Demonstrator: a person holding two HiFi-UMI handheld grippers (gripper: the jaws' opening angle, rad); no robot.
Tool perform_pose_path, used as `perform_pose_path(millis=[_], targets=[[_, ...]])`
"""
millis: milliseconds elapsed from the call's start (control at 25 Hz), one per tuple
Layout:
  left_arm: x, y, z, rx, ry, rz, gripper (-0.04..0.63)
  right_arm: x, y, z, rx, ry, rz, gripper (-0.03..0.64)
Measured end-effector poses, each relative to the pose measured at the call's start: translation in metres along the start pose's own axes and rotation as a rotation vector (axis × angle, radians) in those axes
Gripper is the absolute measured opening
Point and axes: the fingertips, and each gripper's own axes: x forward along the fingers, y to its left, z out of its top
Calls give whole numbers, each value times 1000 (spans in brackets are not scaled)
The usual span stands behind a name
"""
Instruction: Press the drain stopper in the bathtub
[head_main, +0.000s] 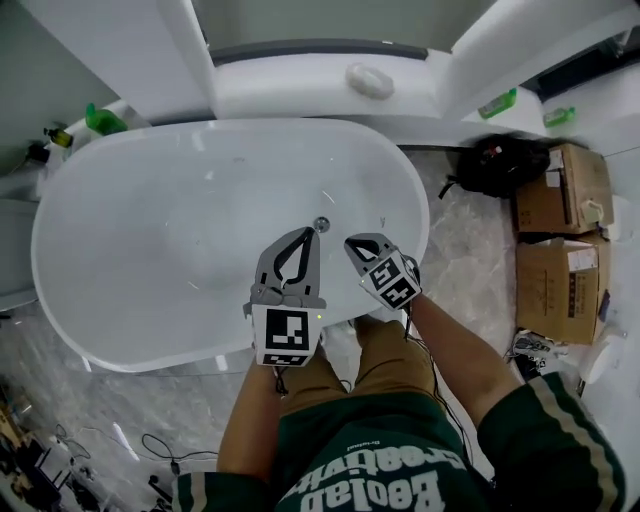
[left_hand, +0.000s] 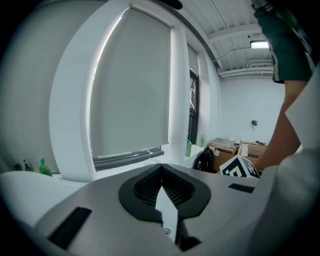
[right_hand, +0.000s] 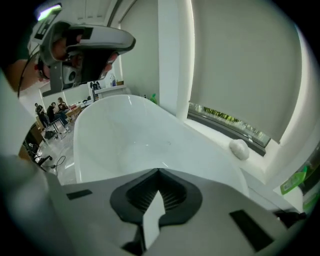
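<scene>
The white oval bathtub (head_main: 120, 250) fills the middle of the head view. Its small round metal drain stopper (head_main: 321, 224) sits on the tub floor near the right end. My left gripper (head_main: 311, 233) hangs over the tub's near rim with its tips just short of the stopper, shut and holding nothing. Beside it on the right, my right gripper (head_main: 352, 243) is also shut and empty. In the left gripper view the gripper (left_hand: 161, 165) points at the window wall. The right gripper view looks along its gripper (right_hand: 159, 171) over the tub (right_hand: 125, 135); the stopper does not show there.
A window ledge behind the tub carries a white oval object (head_main: 368, 80) and green bottles (head_main: 497, 104). A black backpack (head_main: 500, 165) and cardboard boxes (head_main: 560, 190) stand at the right. Cables lie on the marble floor (head_main: 120, 420). My knees press against the tub's rim.
</scene>
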Motion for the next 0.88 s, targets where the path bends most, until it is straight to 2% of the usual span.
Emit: perform_pose_path(millis=[280,640,880], targets=[[-17,-14,43,22,-24,-28,3,-60,4,54,77,-142,23,15],[-28,-30,96,127,-64,-94,3,-167,14,122,-14,-314,34,15],[-48,-32,132,185,-108,-114,3,-242,15,162,-35,-440,-14,15]])
